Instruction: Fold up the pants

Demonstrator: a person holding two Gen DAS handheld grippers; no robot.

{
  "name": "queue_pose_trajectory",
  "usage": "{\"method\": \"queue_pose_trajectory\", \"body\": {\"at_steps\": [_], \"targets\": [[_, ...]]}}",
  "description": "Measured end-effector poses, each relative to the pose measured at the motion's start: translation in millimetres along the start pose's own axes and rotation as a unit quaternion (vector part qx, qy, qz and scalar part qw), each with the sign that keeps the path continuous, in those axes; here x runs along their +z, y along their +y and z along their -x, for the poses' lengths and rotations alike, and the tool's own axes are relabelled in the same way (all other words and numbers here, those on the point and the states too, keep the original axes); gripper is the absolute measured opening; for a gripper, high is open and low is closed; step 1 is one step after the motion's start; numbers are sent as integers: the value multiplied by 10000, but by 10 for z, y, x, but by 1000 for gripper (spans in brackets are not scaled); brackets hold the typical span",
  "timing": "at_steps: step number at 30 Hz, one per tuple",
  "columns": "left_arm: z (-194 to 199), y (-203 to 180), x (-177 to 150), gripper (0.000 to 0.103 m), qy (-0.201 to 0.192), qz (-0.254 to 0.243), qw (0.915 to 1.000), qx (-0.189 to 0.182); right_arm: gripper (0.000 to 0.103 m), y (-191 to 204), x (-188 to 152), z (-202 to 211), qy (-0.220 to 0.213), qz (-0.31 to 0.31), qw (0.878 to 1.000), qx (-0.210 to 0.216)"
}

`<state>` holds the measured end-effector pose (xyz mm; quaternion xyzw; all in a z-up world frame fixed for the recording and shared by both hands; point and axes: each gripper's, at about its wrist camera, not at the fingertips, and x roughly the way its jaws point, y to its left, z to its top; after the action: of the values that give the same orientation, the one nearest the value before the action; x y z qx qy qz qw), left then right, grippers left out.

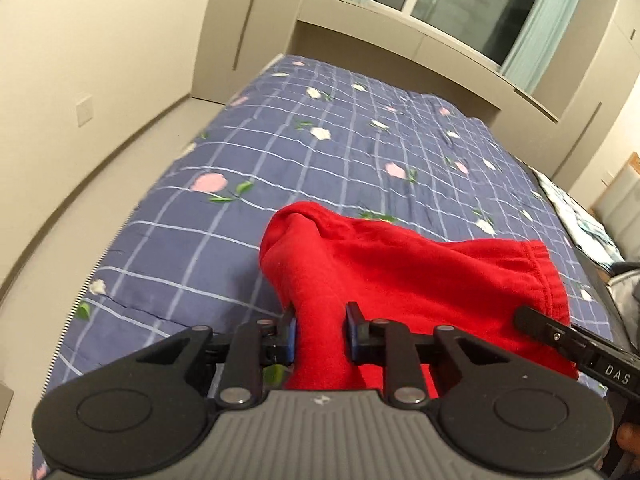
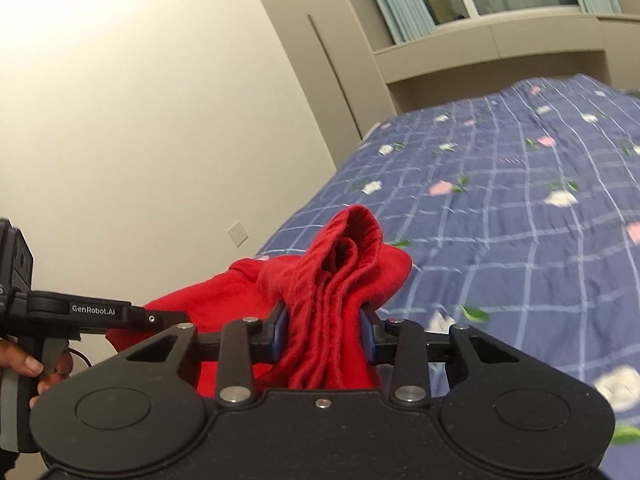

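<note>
The red pants [image 1: 384, 276] hang bunched above the blue checked bedspread [image 1: 320, 148]. My left gripper [image 1: 321, 330] is shut on a thick fold of the red pants. My right gripper [image 2: 325, 330] is shut on a gathered ribbed edge of the red pants [image 2: 340, 280]. The right gripper also shows at the right edge of the left wrist view [image 1: 560, 340], touching the cloth near the elastic waistband [image 1: 540, 272]. The left gripper shows at the left of the right wrist view [image 2: 120, 314], held by a hand [image 2: 28, 364].
The bed [image 2: 520, 220] fills most of both views, with a beige wall [image 1: 80, 80] along its left side. A ledge and window with teal curtains [image 1: 460, 8] stand at the far end. Dark objects [image 1: 624, 280] sit beside the bed at right.
</note>
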<state>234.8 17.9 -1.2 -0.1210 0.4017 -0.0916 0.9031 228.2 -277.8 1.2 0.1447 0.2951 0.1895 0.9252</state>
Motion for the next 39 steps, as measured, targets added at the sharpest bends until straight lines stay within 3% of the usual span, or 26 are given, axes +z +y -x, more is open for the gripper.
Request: {"method": "queue_pose_trajectory", "body": {"at_steps": [4,7,10,15,18,20,22,24,26,31,39], "targets": [[-109,159,-90,25,39,114,9999,110,37,121,-78,-164,-9,268,9996,-59],[-240,267,-266,25,250,232,9993,155,37,110,-235,-317,233,382,9988,-202],[-324,333,-429,25,385,345,9985,175,38,15,-401,-446,535,291,9974,-395],[-332,346,-501,31,417,383,9982,221,44,-126,-504,-455,688,33,9965,-466],[-322,350,-497,54,461,425,9975,313,55,-139,-496,-418,660,-22,9963,-548],[-290,344,-512,75,449,444,9975,322,65,-135,-492,-375,587,-47,9966,-581],[-233,323,-522,86,411,413,9975,390,73,-129,-470,-307,540,-37,9965,-641],[-150,289,-534,90,322,351,9978,455,77,-109,-463,-233,474,-15,9966,-676],[-67,258,-534,99,234,320,9980,496,87,-75,-452,-159,396,2,9968,-689],[238,183,-577,102,-54,278,9985,458,100,36,-482,130,99,36,9985,-541],[726,2,-798,103,-625,-92,9963,588,102,343,-616,636,-383,368,9971,-553]]}}
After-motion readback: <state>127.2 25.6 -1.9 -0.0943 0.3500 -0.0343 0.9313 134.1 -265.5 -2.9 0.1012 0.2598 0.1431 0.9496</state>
